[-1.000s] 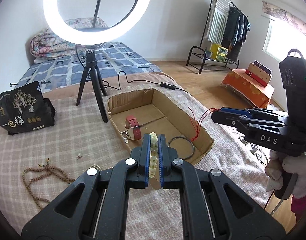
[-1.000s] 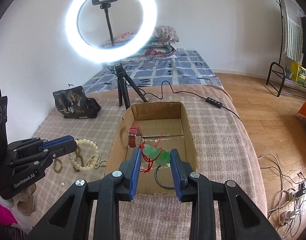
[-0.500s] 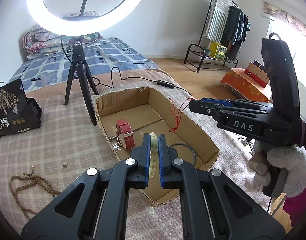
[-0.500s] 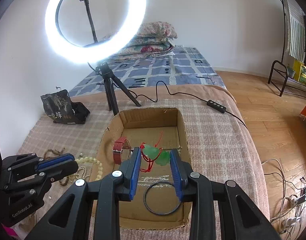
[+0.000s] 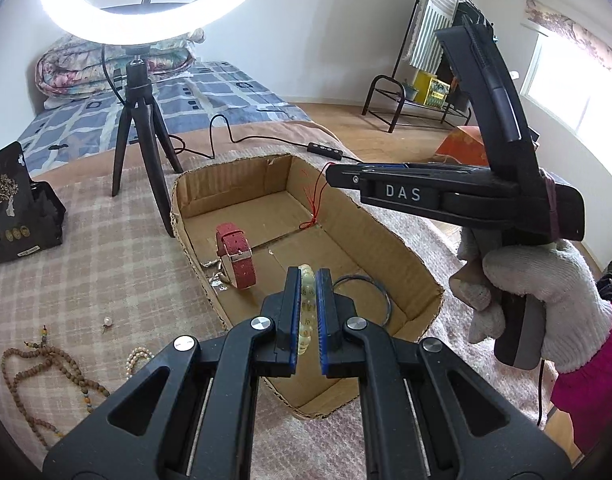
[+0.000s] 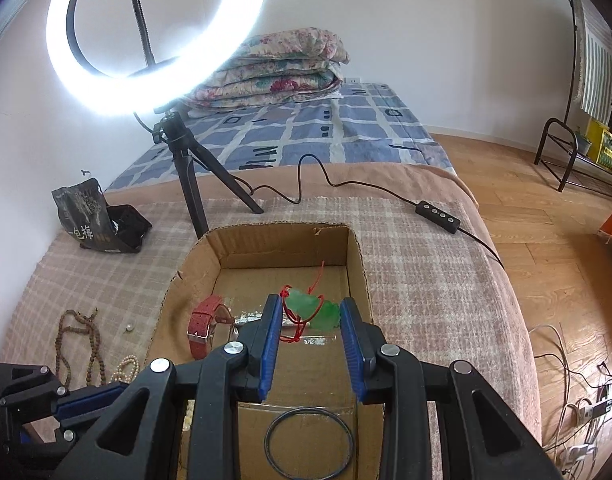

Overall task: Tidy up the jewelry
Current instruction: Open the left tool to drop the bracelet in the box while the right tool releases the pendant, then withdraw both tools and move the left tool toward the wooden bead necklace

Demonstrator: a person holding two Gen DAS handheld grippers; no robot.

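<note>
An open cardboard box (image 5: 402,256) (image 6: 358,264) lies on the checked blanket. It holds a red watch (image 5: 235,254) (image 6: 201,326) and a dark ring bangle (image 5: 380,294) (image 6: 309,442). My left gripper (image 5: 306,280) is shut on a pale bead bracelet (image 5: 307,304) above the box's near end. My right gripper (image 6: 310,312) holds a green jade pendant (image 6: 314,308) on a red cord (image 5: 316,200) between its fingers over the box. In the left wrist view the right gripper (image 5: 334,174) reaches in from the right.
A ring light on a black tripod (image 5: 145,136) (image 6: 193,188) stands just behind the box. A black snack bag (image 5: 13,204) (image 6: 93,216) lies at the left. Brown bead strings (image 5: 45,376) (image 6: 79,348), small pearls and a loose pearl (image 5: 105,322) lie left of the box.
Both grippers have moved forward, further over the box, with their loads. The left gripper came from the blanket at the box's near left to above its near end.
</note>
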